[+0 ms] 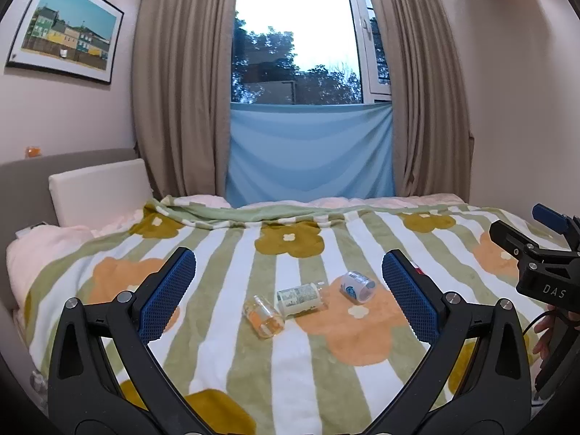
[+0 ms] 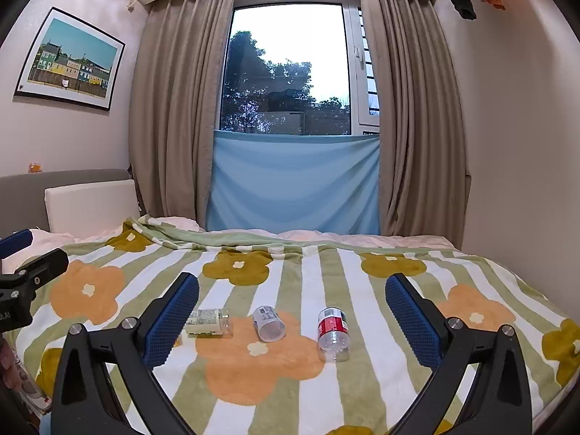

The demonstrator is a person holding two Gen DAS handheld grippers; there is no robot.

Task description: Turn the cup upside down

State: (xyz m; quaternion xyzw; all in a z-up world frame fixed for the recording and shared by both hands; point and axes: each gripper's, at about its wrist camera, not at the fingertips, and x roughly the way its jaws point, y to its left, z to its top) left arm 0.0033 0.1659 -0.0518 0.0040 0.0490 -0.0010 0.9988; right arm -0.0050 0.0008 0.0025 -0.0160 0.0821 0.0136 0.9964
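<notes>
Several small clear cups lie on their sides on the flowered blanket (image 1: 290,380). In the left wrist view I see an orange-tinted cup (image 1: 264,316), a cup with a pale green label (image 1: 299,299) and a cup with a blue and white label (image 1: 357,285). In the right wrist view the green-label cup (image 2: 208,322), the blue-label cup (image 2: 269,323) and a red-label cup (image 2: 333,333) lie in a row. My left gripper (image 1: 288,293) is open and empty above them. My right gripper (image 2: 291,317) is open and empty too.
The bed fills the room up to a window with beige curtains (image 1: 177,90) and a blue cloth (image 1: 310,152). A white cushion (image 1: 99,192) leans on the headboard at left. The right gripper's body (image 1: 543,272) shows at the right edge of the left wrist view.
</notes>
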